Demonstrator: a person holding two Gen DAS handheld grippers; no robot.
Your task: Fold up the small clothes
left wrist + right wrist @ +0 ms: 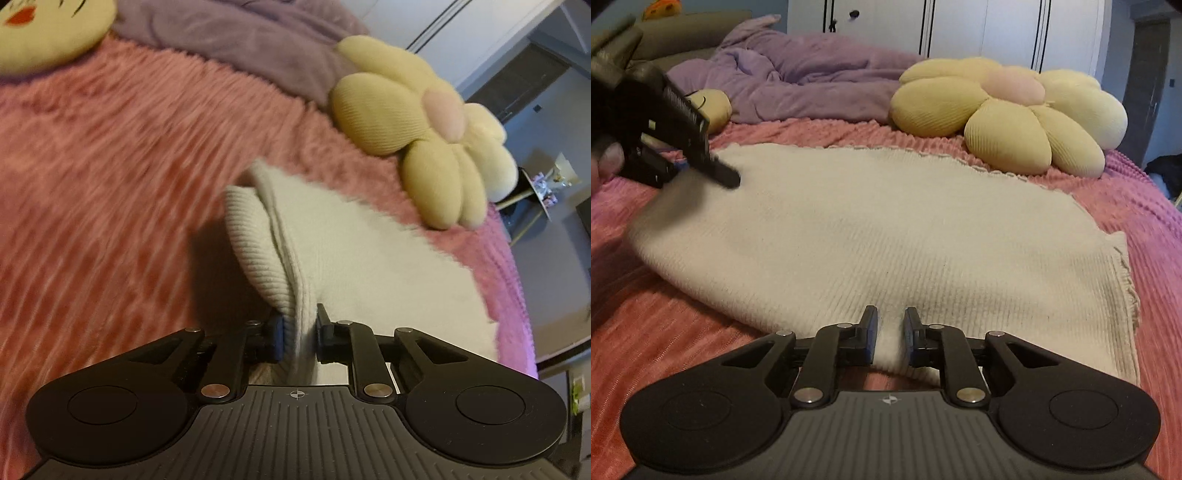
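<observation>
With the cream knit top (871,229) spread flat on the pink bed (665,332), left gripper (298,325) fingers pinch a lifted ribbed edge to fold it over, while right gripper (890,325) fingers pinch the near hem as anchor.

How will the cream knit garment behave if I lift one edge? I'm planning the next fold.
Probably floppy: where the left gripper pinches the cream knit garment, its edge droops in soft layers. It looks fairly thick and ribbed, so likely not slippery between the pads. The fuzzy pink blanket underneath may drag on it rather than let it slide.
</observation>
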